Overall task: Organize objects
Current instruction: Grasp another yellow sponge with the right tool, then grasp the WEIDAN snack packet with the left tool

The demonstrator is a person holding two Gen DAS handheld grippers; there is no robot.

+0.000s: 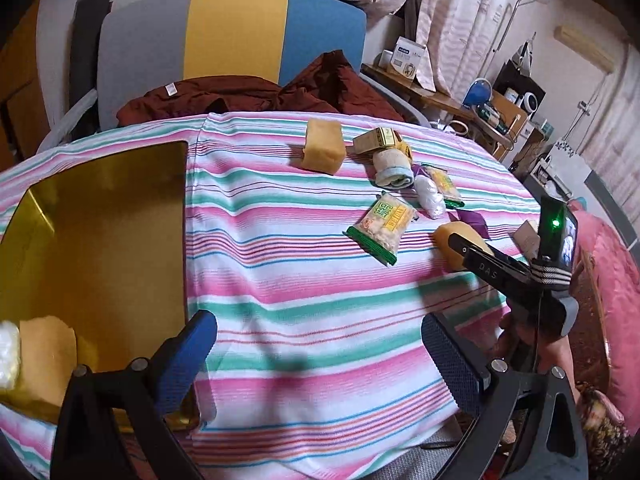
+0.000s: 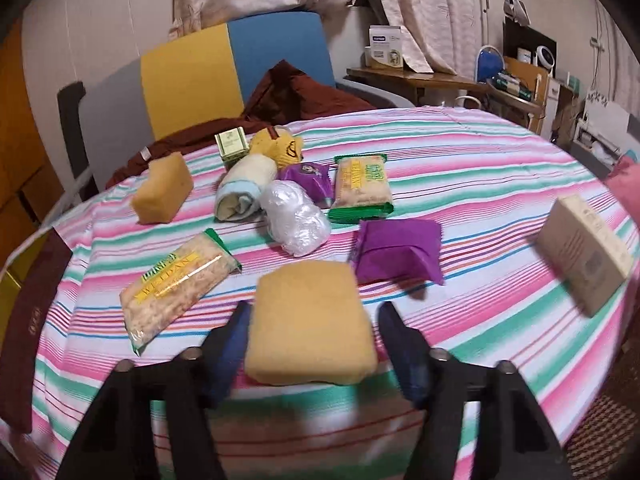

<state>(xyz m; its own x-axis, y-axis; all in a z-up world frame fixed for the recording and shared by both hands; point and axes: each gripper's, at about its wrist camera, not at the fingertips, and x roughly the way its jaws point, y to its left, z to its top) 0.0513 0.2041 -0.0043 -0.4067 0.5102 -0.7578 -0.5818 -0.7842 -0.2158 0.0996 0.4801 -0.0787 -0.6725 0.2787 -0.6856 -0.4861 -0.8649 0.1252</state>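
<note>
The right gripper (image 2: pixel 314 344) is low over the striped tablecloth (image 2: pixel 460 184), its blue-padded fingers (image 2: pixel 230 348) spread to either side of a yellow sponge (image 2: pixel 310 326); the left pad lies against the sponge's edge while the right one stands just clear, so nothing is clamped. From the left wrist view the left gripper (image 1: pixel 320 356) hangs over bare cloth with its jaws wide apart and nothing between them, the gold tray (image 1: pixel 100 240) at its 10 o'clock. A second sponge (image 1: pixel 44 360) lies in the tray's near corner, partly cut off by the frame edge, with a white lump beside it too cropped to identify. A cracker packet (image 2: pixel 176 284) lies at the right gripper's 10 o'clock. Motion blurs the beige box (image 2: pixel 586 250) at 2 o'clock.
</note>
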